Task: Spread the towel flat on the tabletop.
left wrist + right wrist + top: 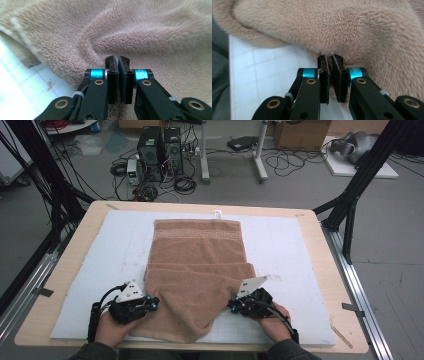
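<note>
On the left side of the soft beige terry-cloth towel (198, 265), the left gripper (154, 303) sits at the towel's near left edge. Seen along its own jaws in the left gripper view, the left gripper (117, 61) has them brought almost together, only a thin slit between the pads; the pile lies just beyond the tips, and I cannot tell whether any fabric is caught in that slit.

The towel lies on the pale blue foam mat (300, 250), roughly at its middle. Its long axis runs from the person's edge away to the far edge of the mat, where the patterned woven band and a small white tag (217, 213) mark the far end. The near part is doubled and rumpled, narrowing to a skewed point toward the person.

It should handle as light, limp and grippy cloth: it will drape and sag rather than hold shape, and nothing about it is fragile. Corners or a folded edge look like the best places to pinch, both layers together.

On the towel's right, the right gripper (233, 304) meets the near right edge. In the right gripper view the right gripper (329, 60) shows its jaws likewise nearly closed, tips nosing under the overhanging fold, whether on cloth is unclear.
</note>
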`<state>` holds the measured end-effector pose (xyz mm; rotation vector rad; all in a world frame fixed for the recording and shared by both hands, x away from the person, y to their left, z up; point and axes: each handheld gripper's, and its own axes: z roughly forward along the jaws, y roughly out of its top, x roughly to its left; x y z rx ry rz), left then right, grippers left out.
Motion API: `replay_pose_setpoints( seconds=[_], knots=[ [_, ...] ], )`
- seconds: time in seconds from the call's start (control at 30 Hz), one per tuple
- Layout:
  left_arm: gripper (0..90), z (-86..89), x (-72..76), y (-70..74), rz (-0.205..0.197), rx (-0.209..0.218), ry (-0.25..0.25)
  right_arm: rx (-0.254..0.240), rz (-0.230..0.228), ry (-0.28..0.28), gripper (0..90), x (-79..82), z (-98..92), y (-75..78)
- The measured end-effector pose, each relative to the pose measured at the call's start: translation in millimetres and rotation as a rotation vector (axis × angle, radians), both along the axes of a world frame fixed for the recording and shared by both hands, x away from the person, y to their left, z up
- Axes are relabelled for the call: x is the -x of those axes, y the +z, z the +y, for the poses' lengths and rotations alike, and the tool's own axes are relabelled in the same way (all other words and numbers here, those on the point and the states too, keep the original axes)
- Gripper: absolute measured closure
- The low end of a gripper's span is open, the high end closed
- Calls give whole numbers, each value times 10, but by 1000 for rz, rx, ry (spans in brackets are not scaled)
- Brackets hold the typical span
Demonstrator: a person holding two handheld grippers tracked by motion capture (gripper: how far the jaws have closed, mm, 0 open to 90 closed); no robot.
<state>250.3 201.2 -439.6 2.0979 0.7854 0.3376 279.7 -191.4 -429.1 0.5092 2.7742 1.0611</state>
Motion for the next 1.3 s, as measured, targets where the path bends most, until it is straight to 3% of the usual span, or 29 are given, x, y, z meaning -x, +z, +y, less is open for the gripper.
replay_pose_setpoints(
  seconds=[0.3, 0.4, 0.53, 0.67, 0.77, 0.87, 1.0, 1.2, 1.3],
  knots=[
    [864, 26, 94, 269, -51, 91, 1, -38, -76, -43, 850, 156, -598, 449],
    [864, -42, 40, 319, -79, 70, 2, -20, -93, -62, 850, 116, -684, 554],
    [864, -91, -208, 244, -95, 34, 75, -1, -102, -101, 849, -110, -632, 516],
    [864, -100, -520, 174, -93, 10, 158, -1, -78, -179, 848, -518, -519, 396],
    [864, -123, -706, 99, -72, -11, 180, 21, -36, -217, 847, -787, -426, 263],
    [844, -121, -743, 81, -62, 11, 192, 32, 20, -233, 815, -915, -393, 120],
    [708, -62, -608, 183, -80, -10, 174, 1, -22, -245, 669, -795, -444, 237],
    [628, 48, -283, 245, -106, 10, 144, -45, -124, -185, 658, -257, -524, 424],
    [620, 66, -201, 177, -96, -6, 128, -66, -126, -136, 675, -2, -475, 362]
  ],
)
